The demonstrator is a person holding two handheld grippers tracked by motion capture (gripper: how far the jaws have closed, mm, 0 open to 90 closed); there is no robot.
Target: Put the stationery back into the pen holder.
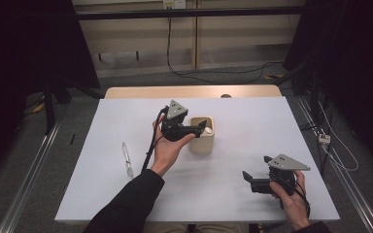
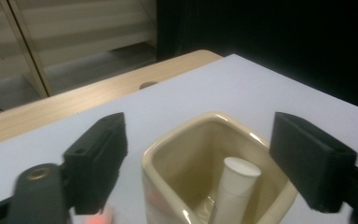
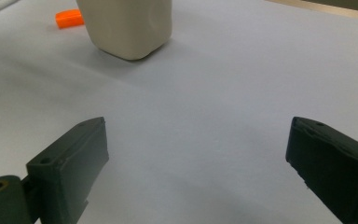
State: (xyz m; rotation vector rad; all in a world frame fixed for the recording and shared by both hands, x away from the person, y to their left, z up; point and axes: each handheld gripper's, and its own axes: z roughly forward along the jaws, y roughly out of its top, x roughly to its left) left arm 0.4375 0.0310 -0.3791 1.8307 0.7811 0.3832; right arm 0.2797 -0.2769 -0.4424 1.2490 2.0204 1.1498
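Observation:
A cream square cup stands near the middle of the white table. Inside it a white tube leans upright. My left gripper hovers at the cup's rim, held from the left by a hand. In the left gripper view, my left gripper is open, its jaws spread to either side of the cup and touching nothing. My right gripper rests low near the front right of the table. It is open with only bare table between its jaws, and it faces the cup.
A slim clear pen-like object lies on the table's left part. A small orange piece lies beside the cup. A wooden strip borders the table's far edge, with dark curtains and floor cables beyond.

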